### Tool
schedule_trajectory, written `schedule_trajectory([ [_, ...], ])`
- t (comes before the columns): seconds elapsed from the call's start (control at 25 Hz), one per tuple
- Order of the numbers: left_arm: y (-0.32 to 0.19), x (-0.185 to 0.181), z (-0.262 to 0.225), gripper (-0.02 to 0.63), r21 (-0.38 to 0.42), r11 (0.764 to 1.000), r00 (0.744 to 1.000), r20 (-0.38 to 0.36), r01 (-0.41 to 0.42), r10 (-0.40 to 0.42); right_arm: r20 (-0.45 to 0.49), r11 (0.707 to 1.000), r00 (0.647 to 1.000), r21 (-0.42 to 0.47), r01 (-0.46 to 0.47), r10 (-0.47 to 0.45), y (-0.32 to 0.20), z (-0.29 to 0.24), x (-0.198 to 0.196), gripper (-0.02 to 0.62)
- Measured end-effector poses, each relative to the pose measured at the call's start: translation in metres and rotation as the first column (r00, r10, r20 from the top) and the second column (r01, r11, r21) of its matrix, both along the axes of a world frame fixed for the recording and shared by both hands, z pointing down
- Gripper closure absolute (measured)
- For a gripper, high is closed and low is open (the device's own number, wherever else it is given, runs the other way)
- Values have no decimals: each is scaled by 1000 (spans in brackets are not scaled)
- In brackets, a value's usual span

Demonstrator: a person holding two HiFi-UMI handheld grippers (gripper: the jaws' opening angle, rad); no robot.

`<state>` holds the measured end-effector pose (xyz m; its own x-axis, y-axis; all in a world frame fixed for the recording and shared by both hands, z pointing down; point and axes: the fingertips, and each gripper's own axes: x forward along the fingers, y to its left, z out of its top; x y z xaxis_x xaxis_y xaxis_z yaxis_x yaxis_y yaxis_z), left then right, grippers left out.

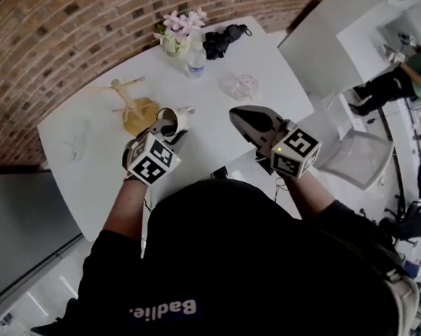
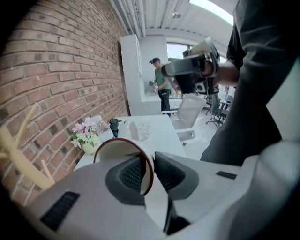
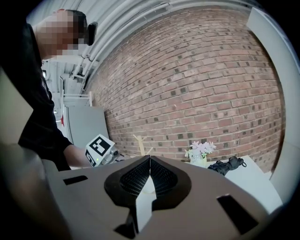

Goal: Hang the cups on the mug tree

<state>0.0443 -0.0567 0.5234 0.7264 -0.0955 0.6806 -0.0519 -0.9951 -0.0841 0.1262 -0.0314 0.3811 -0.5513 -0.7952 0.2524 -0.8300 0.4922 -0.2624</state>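
Note:
A white cup (image 1: 168, 120) with a dark red rim is lifted off the white table (image 1: 216, 148), tipped on its side. My left gripper (image 1: 168, 136) is shut on its wall, one pad inside the cup (image 2: 118, 151) and one outside. The wooden mug tree (image 1: 130, 103) stands just beyond it, and its pegs show at the left edge of the left gripper view as mug tree (image 2: 18, 150). My right gripper (image 1: 238, 116) hovers to the right of the cup, shut and empty; its pads meet in the right gripper (image 3: 149, 180) view. A clear glass cup (image 1: 244, 87) sits on the table further right.
A vase of flowers (image 1: 180, 33), a water bottle (image 1: 196, 64) and a black bundle (image 1: 223, 39) stand at the table's far edge. A clear object (image 1: 76, 142) lies at the left. A brick wall runs behind the table. A person (image 2: 161, 86) stands by a counter beyond the table.

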Motion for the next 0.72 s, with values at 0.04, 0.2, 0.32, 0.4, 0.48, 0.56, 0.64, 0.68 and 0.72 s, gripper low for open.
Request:
schedule_trajectory([
  [0.04, 0, -2, -10, 548, -7, 1000, 999, -33, -4, 3, -7, 1000, 1000, 1, 4, -4, 0, 1, -4, 568],
  [0.2, 0, -9, -52, 549, -39, 999, 987, -159, -20, 13, -20, 1000, 1000, -1, 18, -18, 3, 6, -20, 568],
  [0.32, 3, -13, -75, 551, -92, 995, 965, -261, -39, 14, -9, 999, 999, 1, 35, -35, 6, 8, -31, 566],
  [0.4, 5, -16, -91, 551, -148, 987, 941, -337, -62, 8, 3, 998, 998, 16, 58, -58, 6, 9, -37, 566],
  [0.48, 5, -18, -105, 552, -204, 975, 916, -402, -86, -3, 4, 997, 997, 20, 79, -80, 5, 11, -38, 566],
  [0.56, 5, -20, -115, 552, -237, 965, 893, -449, -110, -9, 11, 995, 995, 17, 101, -101, 2, 11, -38, 565],
  [0.64, 6, -20, -123, 552, -253, 958, 873, -487, -134, -7, 28, 992, 992, 23, 126, -127, -2, 10, -36, 565],
  [0.68, 6, -19, -127, 552, -262, 954, 863, -505, -145, -7, 36, 990, 989, 26, 141, -142, -4, 9, -35, 565],
  [0.72, 7, -19, -130, 552, -272, 950, 853, -522, -155, -10, 44, 987, 986, 26, 158, -159, -6, 9, -34, 565],
])
